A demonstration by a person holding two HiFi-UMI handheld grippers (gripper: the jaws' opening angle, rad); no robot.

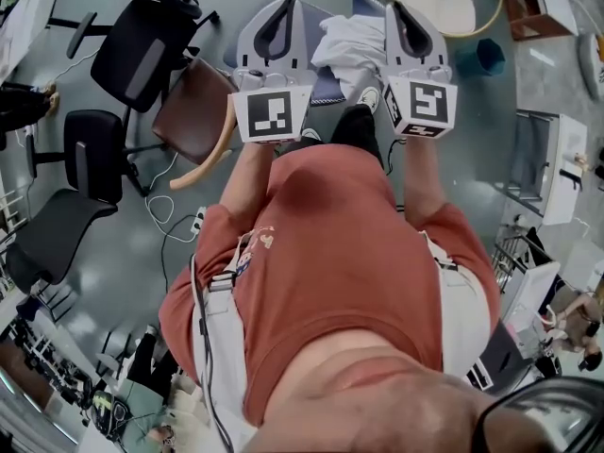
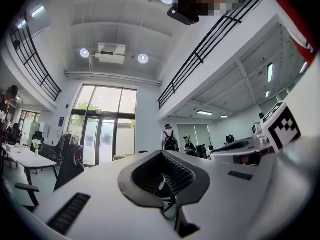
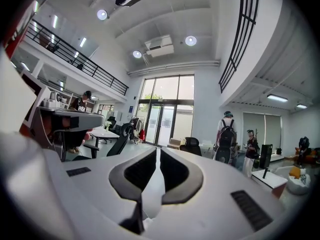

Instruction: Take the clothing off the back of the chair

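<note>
- No words, numbers or brand names can be read in any of the three views.
- The left cube [image 1: 272,111] shows a black-and-white square marker: a block pattern, no letters.
- The right cube [image 1: 422,105] carries the same kind of marker on two visible faces, and one face also shows at the right edge of the left gripper view [image 2: 282,129].
- The shirt [image 1: 321,253] has a small chest print, too small to make out.
</note>
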